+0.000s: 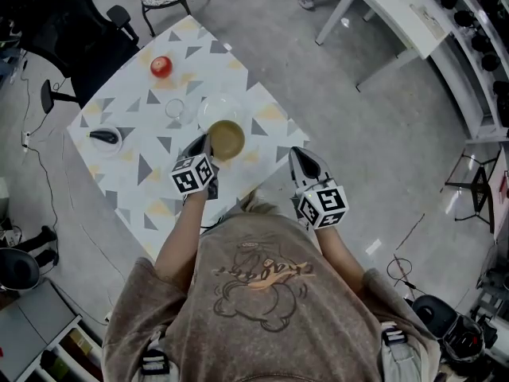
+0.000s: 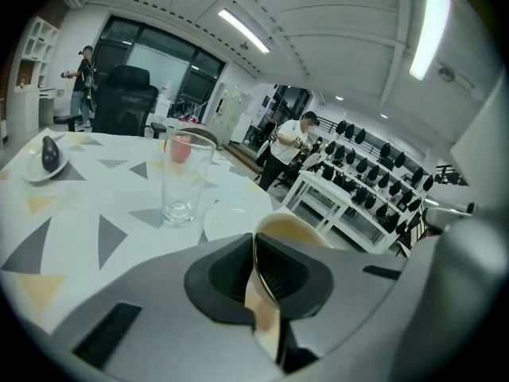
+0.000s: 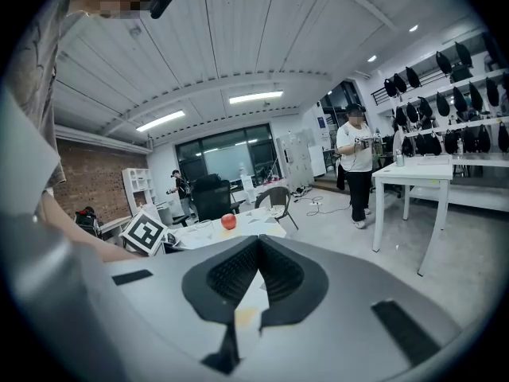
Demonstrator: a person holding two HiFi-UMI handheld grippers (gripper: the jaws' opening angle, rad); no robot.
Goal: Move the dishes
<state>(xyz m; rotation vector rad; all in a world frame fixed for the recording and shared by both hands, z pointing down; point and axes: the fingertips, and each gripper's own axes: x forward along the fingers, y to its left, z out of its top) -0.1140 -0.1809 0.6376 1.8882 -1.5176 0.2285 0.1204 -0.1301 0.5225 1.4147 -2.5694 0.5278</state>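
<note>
Left gripper (image 1: 208,143) is clamped on the rim of the brown bowl (image 1: 227,139), above the table (image 1: 135,173) just beside the plate (image 1: 219,108). Right gripper (image 1: 299,159) is closed and empty (off the table). Recommended: carry the bowl level and avoid the glass (image 1: 175,110).

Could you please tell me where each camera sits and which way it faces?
Head view: on the person's head, facing steeply down at the table; shirt, arms, left tool, right tool show.
Left gripper view: on the left tool, facing across the table past the clamped bowl; no body shows.
Right gripper view: on the right tool, facing the room; left arm shows.
All three share the apple.
</note>
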